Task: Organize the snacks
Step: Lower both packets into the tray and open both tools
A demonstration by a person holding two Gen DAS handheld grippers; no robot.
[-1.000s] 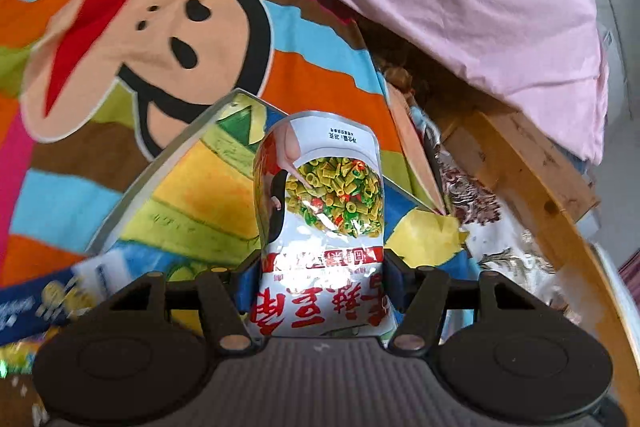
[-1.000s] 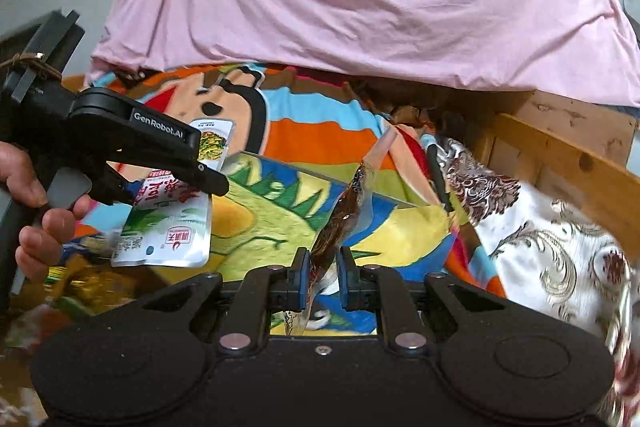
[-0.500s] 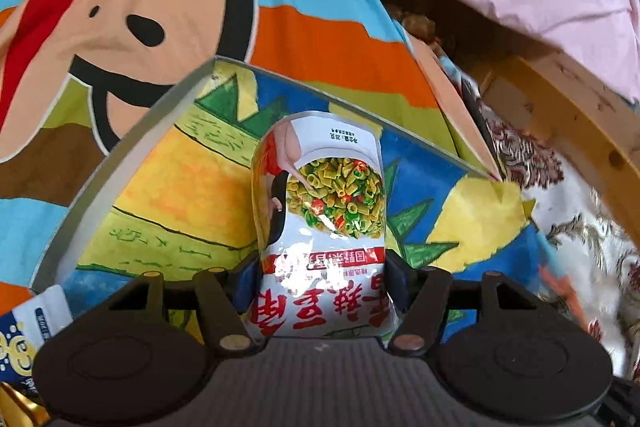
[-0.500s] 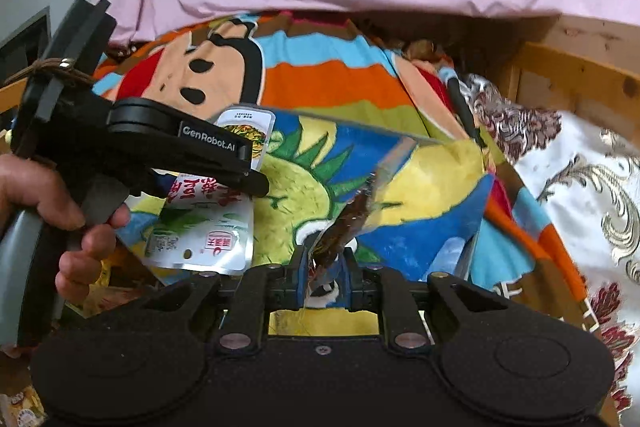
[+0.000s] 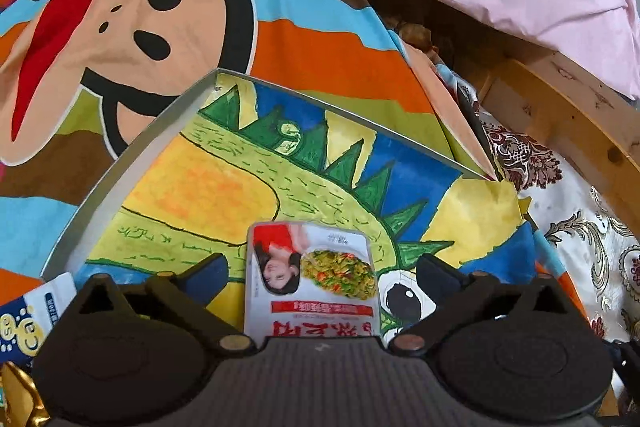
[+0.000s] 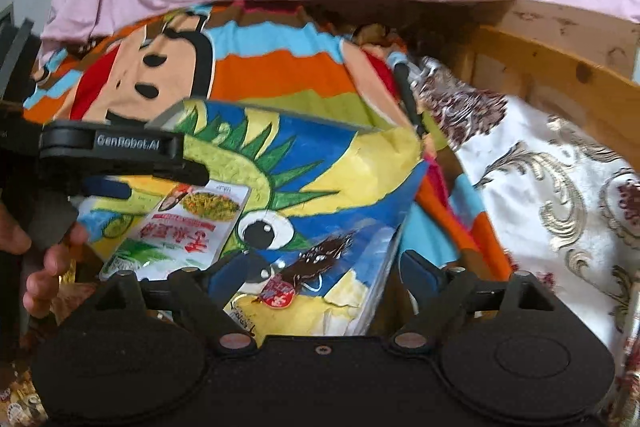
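Over the painted tray (image 5: 132, 163), both your claws have just been opening: left claw (image 5: 320, 269) and right claw (image 6: 326, 269) stand apart, the white pouch (image 5: 312, 275) and clear packet (image 6: 320, 267) lying released inside (drop-off step); next, back out and fetch another snack.

Both claws (image 5: 320, 277) (image 6: 324, 263) just spread wide

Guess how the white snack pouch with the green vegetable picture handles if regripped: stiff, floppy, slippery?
The white snack pouch lies flat in the painted tray, so it is probably thin and light. Its glossy film looks slippery, so pads may slide. It likely flexes if pinched by an edge. The left gripper has just been opening, its jaws standing clear either side.
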